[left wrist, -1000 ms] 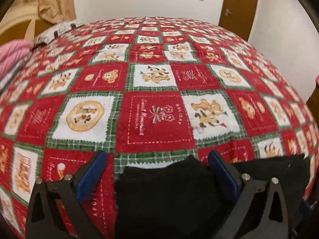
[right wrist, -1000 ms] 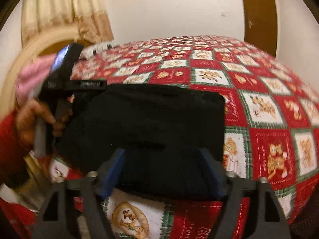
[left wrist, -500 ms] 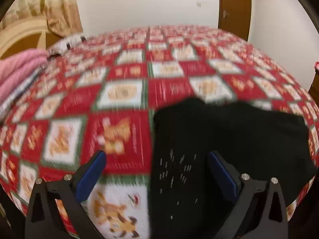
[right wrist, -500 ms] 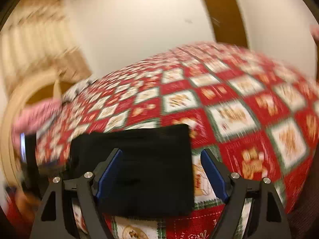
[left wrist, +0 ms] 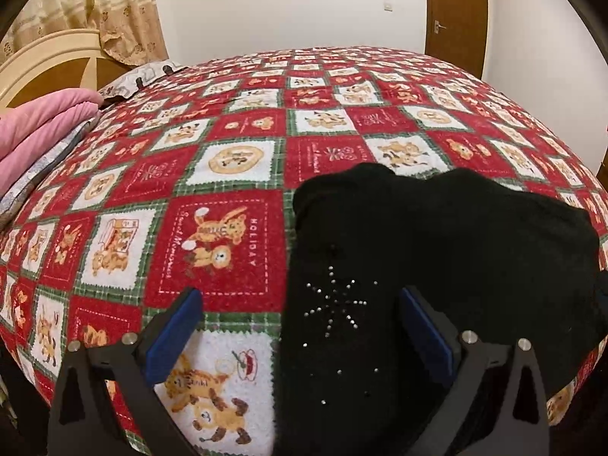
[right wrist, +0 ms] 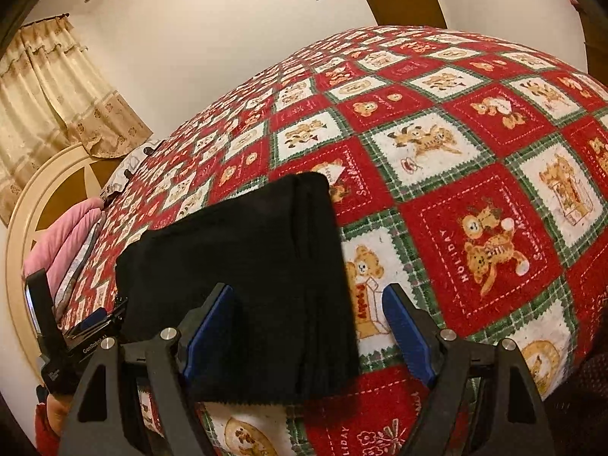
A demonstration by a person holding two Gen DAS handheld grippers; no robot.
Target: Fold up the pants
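Tongs: left tongs (left wrist: 300, 326) and right tongs (right wrist: 307, 321) both wide open, gripping nothing. Black pants (right wrist: 243, 266) lie as a compact folded rectangle on the bed (right wrist: 494, 205), near edge. Folding looks finished; next likely withdrawing or final smoothing.

The pants (left wrist: 437, 266) lie folded on the bedspread (left wrist: 228, 190) near its near edge. In the left wrist view the left gripper (left wrist: 300, 326) hangs over the pants' left edge, jaws wide apart, nothing between the pads. In the right wrist view the right gripper (right wrist: 309, 326) hangs spread over their right edge. A blanket (left wrist: 41, 125) lies far left, a headboard (left wrist: 45, 57) behind it, a door (left wrist: 456, 11) beyond the bed.
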